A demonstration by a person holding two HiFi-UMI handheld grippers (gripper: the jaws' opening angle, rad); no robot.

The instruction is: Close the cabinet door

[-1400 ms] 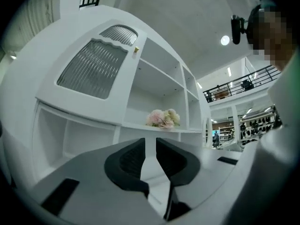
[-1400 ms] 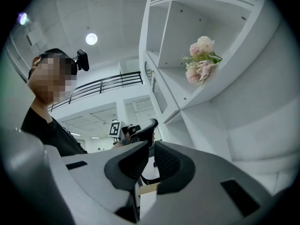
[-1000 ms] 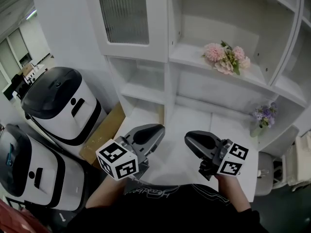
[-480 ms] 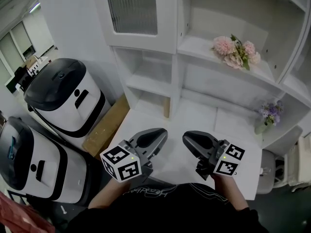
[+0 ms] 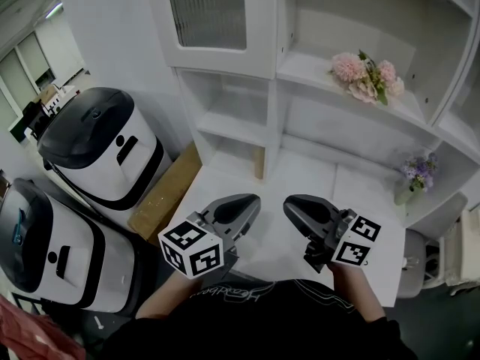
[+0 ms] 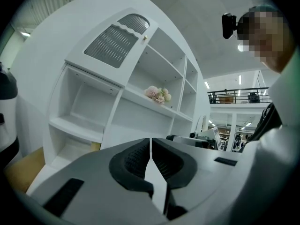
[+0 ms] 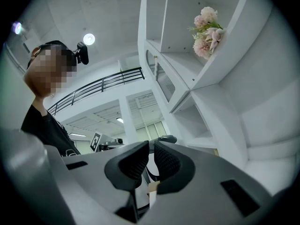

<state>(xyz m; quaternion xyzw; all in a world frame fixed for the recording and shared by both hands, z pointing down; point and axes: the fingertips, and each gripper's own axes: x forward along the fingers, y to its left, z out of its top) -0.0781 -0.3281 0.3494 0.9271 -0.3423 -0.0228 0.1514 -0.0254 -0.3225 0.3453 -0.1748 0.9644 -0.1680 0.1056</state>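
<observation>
The white cabinet [image 5: 270,126] fills the top of the head view. Its upper left door [image 5: 214,21], with a ribbed glass pane, seems to lie flat against the cabinet front. It also shows in the left gripper view, door [image 6: 115,41], with a small knob at its right edge. My left gripper [image 5: 246,205] and right gripper [image 5: 294,207] hover side by side over the white counter [image 5: 300,175], well below the door. Both are shut and hold nothing. The left gripper [image 6: 151,142] and the right gripper [image 7: 152,145] have their pads together.
Pink flowers [image 5: 364,77] lie on the middle shelf and a vase of purple flowers [image 5: 411,177] stands at the right. A white panel [image 5: 450,43] angles out at the far right. Two white and black machines [image 5: 101,152] and a cardboard sheet [image 5: 161,193] are on the left.
Both grippers have sunk a little and stay side by side, still shut. The head view has tipped slightly, so the cabinet sits a bit further right in the frame.
</observation>
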